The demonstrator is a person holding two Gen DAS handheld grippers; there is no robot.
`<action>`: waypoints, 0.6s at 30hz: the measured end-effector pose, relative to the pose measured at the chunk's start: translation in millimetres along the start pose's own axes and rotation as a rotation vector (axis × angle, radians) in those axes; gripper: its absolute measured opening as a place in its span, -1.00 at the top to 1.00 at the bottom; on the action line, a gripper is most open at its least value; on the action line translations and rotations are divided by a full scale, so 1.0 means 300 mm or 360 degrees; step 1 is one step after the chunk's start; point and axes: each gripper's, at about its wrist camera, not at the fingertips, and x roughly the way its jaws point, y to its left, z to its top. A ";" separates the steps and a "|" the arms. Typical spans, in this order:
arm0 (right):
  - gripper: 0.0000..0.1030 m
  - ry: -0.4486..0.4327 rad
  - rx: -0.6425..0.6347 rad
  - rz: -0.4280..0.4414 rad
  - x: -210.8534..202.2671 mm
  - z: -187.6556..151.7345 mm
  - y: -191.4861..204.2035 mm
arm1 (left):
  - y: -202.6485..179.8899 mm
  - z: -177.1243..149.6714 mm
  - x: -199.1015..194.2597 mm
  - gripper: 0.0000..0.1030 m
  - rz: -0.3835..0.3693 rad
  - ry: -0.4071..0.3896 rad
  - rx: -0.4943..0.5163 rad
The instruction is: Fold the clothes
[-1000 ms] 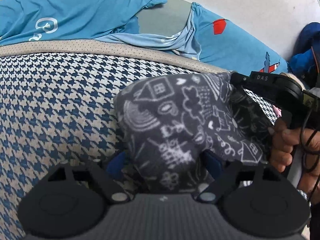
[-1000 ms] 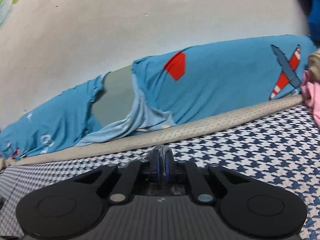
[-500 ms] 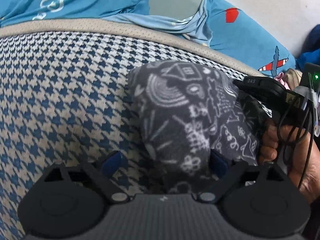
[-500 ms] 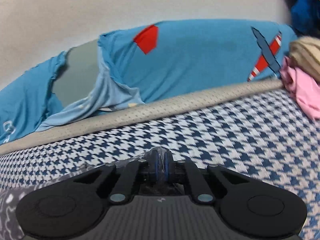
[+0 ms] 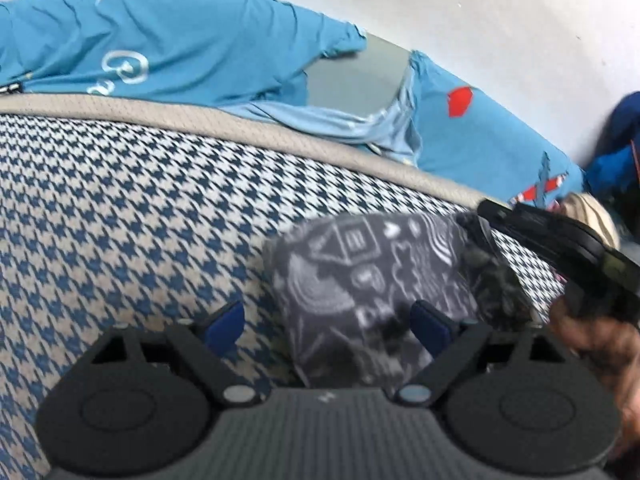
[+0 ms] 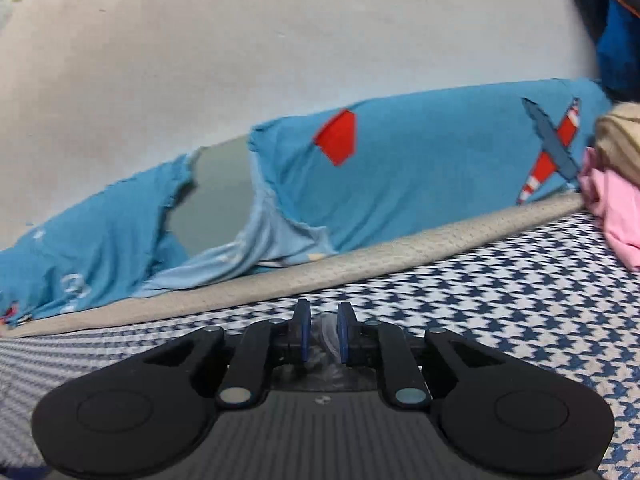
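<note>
We see the dark grey garment [image 5: 360, 280] with white doodle print lying bunched on the houndstooth cover [image 5: 120, 220], its near end running in between the fingers of the left gripper [image 5: 326, 326]. Those jaws stand wide apart; the right blue pad [image 5: 430, 326] sits against the cloth's edge, while the left pad is clear of it, so nothing is clamped. The right gripper [image 5: 532, 226] reaches in from the right edge of the left wrist view, at the garment's far right corner, with a hand [image 5: 592, 340] below it. In the right wrist view the right gripper [image 6: 323, 332] shows a narrow gap, its jaws having just been opening, with a thin fold of cloth [image 6: 324, 338] between the pads; whether they press on it we cannot tell. A pink garment [image 6: 616, 216] lies well off to the right
</note>
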 end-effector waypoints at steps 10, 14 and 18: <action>0.73 0.0150 -0.0226 0.0410 -0.041 -0.061 0.080 | 0.026 0.026 0.050 -0.90 0.0070 -0.0062 -0.0064; 0.73 0.0224 -0.0312 0.0432 0.005 -0.109 0.113 | 0.040 0.023 0.070 -0.96 0.0108 -0.0056 -0.0077; 0.73 0.0246 -0.0318 0.0404 0.055 -0.137 0.128 | 0.057 0.027 0.098 -1.00 0.0155 -0.0045 -0.0082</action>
